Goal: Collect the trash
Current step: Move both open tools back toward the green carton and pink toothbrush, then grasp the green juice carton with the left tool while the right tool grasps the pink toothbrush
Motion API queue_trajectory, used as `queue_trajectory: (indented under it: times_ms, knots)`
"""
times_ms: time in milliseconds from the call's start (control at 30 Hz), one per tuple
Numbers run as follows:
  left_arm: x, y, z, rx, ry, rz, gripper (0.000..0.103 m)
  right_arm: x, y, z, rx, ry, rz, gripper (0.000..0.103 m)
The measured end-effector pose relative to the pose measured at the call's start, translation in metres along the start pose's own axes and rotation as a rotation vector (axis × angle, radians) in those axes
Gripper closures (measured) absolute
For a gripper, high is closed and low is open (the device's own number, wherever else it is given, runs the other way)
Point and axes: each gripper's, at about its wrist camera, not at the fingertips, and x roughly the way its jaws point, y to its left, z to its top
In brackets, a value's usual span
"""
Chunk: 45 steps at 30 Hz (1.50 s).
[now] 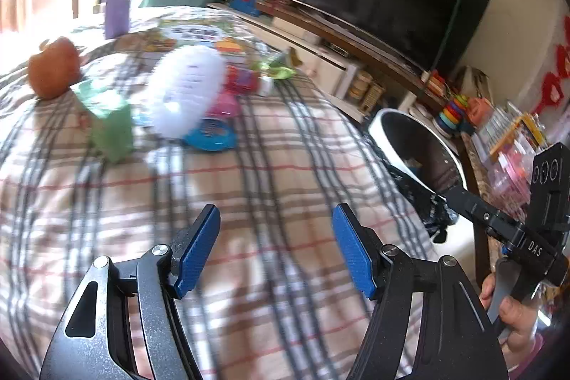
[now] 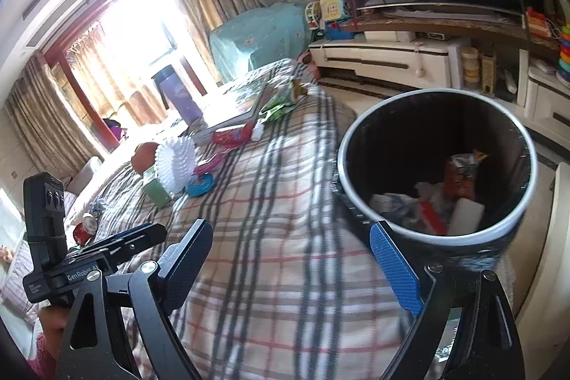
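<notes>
Both jaws gaping, nothing between them: left gripper (image 1: 276, 248), right gripper (image 2: 297, 267). Checked woven blanket (image 1: 270, 173) motion-blurred. Round black bin, white rim (image 2: 436, 166): crumpled wrappers, bottom in shadow.

Strong daylight floods in from the window (image 2: 135, 34) at far left, blowing that area out to white glare, while the plaid cloth (image 1: 249, 166) smears with motion blur and fisheye bending curves and darkens the edges of both views.
</notes>
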Motion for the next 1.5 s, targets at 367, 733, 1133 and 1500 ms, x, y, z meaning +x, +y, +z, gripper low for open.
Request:
queue_trajectory:
  times_ms: [367, 733, 1133, 1500]
  knots:
    - [-0.015, 0.058, 0.001, -0.084, -0.024, 0.067, 0.036, 0.036, 0.038, -0.001, -0.044, 0.054, 0.039, 0.012]
    - [-0.008, 0.093, 0.012, -0.123, -0.017, 0.126, 0.036, 0.075, 0.054, 0.006, -0.021, 0.119, 0.072, 0.012]
    - [0.009, 0.103, 0.040, -0.111, -0.021, 0.160, 0.033, 0.112, 0.068, 0.025, 0.004, 0.129, 0.114, 0.013]
    - [0.033, 0.120, 0.065, -0.126, -0.018, 0.182, 0.033, 0.170, 0.058, 0.050, 0.163, 0.175, 0.176, 0.045]
